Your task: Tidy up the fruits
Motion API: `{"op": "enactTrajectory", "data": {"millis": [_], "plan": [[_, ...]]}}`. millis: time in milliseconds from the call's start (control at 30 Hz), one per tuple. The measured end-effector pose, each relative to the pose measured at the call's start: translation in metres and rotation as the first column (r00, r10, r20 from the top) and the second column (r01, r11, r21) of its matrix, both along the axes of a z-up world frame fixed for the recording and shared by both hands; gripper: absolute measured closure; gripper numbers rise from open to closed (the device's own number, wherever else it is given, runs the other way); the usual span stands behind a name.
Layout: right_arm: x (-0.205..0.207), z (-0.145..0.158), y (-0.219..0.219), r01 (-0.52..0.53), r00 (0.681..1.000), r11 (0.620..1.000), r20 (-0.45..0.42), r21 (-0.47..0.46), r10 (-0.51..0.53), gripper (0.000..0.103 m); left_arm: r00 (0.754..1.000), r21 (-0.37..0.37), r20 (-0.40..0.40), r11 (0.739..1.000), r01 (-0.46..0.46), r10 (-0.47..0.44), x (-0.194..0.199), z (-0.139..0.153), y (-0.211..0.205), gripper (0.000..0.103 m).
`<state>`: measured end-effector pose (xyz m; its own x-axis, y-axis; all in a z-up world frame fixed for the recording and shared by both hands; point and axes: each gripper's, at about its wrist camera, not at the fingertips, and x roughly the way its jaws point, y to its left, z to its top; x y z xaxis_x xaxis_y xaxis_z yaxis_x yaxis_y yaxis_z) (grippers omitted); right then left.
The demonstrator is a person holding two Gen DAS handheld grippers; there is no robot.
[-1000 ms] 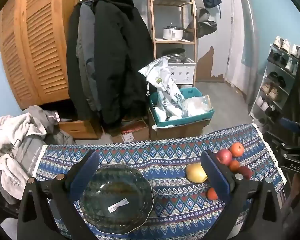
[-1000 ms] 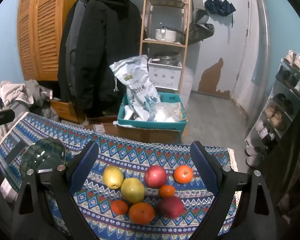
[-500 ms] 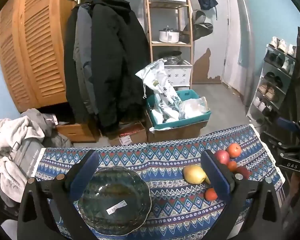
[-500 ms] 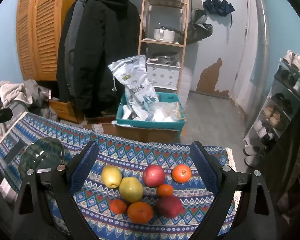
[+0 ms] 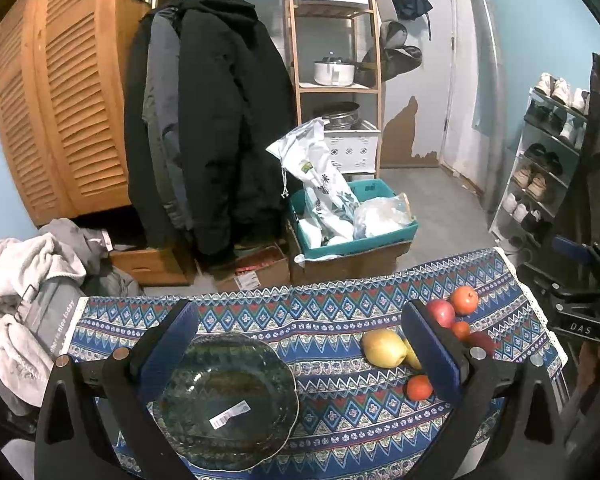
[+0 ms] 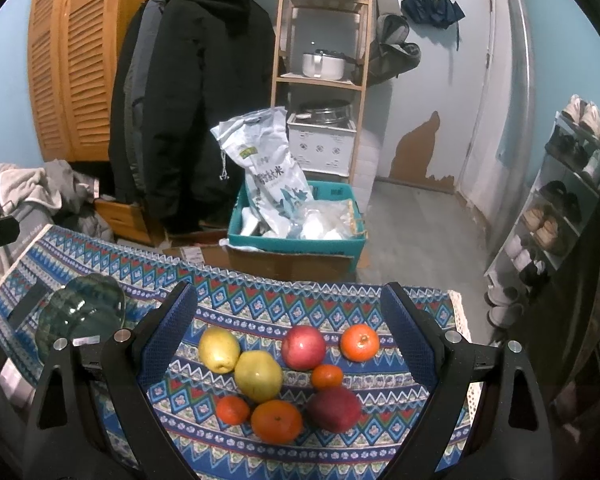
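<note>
Left wrist view: your left gripper [image 5: 298,344] hangs spread wide above the glass bowl [image 5: 226,400] on the patterned cloth [image 5: 332,316]. Right wrist view: your right gripper [image 6: 290,320] is spread too, holding nothing, over the fruits [image 6: 284,376] clustered between its fingers.

left view: second yellow fruit [image 5: 414,356] mostly hidden behind right finger [image 5: 430,354]; dark red fruit [image 5: 482,342] partly hidden | right view: glass bowl [image 6: 80,312] partly behind gripper frame
</note>
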<state>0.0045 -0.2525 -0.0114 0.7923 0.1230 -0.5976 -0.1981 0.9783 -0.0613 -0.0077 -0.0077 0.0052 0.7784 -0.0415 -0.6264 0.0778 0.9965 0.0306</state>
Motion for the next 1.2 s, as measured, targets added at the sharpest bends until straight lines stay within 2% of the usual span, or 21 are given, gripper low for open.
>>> {"op": "enactTrajectory", "data": {"millis": [1200], "plan": [[0.0013,-0.0009,0.0026,-0.001,1.0,1.0,-0.001,0.001,0.001,0.012,1.0,-0.005,-0.008,1.0,-0.003,0.003,0.0002,-0.0023,0.0012,0.001]]}}
